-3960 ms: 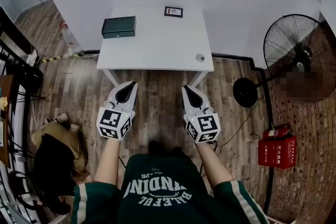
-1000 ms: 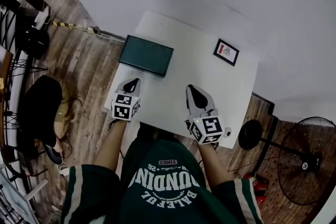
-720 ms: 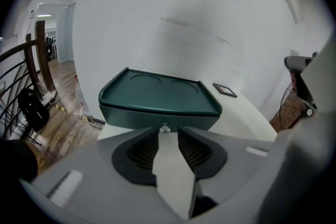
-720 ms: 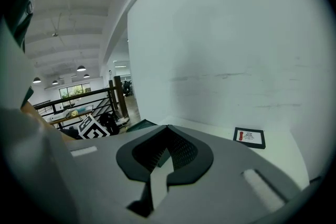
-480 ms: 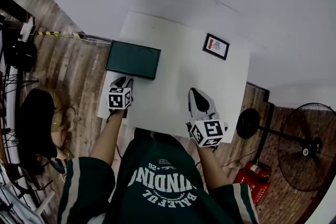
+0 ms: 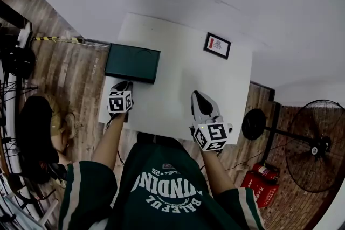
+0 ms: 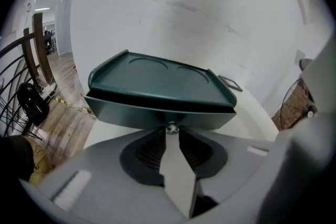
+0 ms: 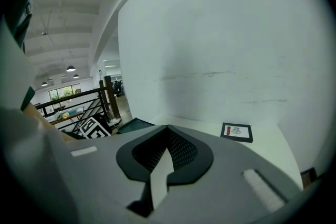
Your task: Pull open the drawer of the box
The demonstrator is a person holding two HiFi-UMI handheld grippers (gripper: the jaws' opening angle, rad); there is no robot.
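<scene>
My left gripper (image 7: 171, 132) has its jaws drawn narrow, pinching the small silver metal knob (image 7: 171, 128) on the drawer front (image 7: 157, 115) of the dark green rectangular box (image 6: 132, 63). The box sits at the left end of the white table (image 6: 178, 89). My right gripper (image 8: 167, 128) hangs closed and empty over the table's near edge.

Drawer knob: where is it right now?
Left gripper view, centre: the drawer knob sits mid-front on the dark green box, between the jaw tips of the left gripper.
</scene>
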